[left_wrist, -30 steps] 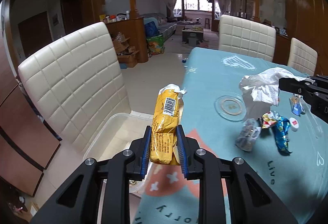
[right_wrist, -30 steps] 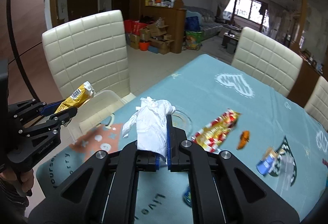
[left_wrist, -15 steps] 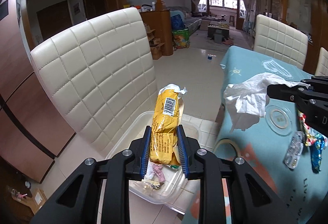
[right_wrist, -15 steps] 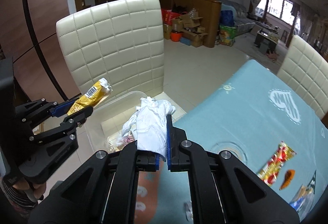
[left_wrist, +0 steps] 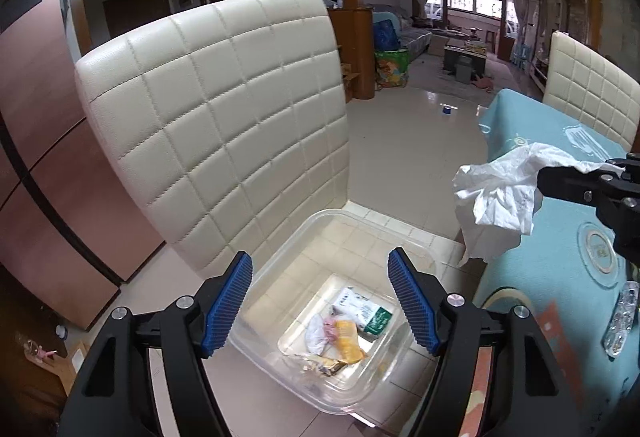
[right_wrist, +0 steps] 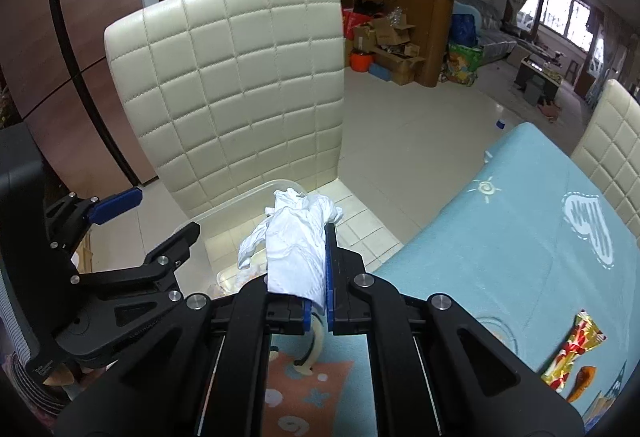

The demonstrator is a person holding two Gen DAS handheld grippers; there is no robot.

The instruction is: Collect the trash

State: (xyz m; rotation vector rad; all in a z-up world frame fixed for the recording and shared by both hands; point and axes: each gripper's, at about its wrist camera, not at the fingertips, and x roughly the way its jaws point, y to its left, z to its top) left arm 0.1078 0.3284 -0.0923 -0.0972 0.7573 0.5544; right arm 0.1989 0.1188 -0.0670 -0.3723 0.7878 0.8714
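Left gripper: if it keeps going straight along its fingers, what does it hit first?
Probably the clear plastic bin on the chair seat. The left gripper, jaws opening with nothing between them, points down into it, toward the wrappers at its bottom. Depth is uncertain.

Cream quilted chair seat (left_wrist: 404, 237) bears a clear plastic tub (left_wrist: 340, 225); beside it, a table under light-blue printed cloth (right_wrist: 520, 229) carries a red-gold foil wrapper (right_wrist: 572, 353).

Under my left claw (left_wrist: 320, 297): clear glossy plastic bin (left_wrist: 412, 257). In my right claw (right_wrist: 316, 273): crumpled matt paper tissue (right_wrist: 298, 241). Ahead: quilted cream leather-look chair (left_wrist: 224, 125), slight sheen.
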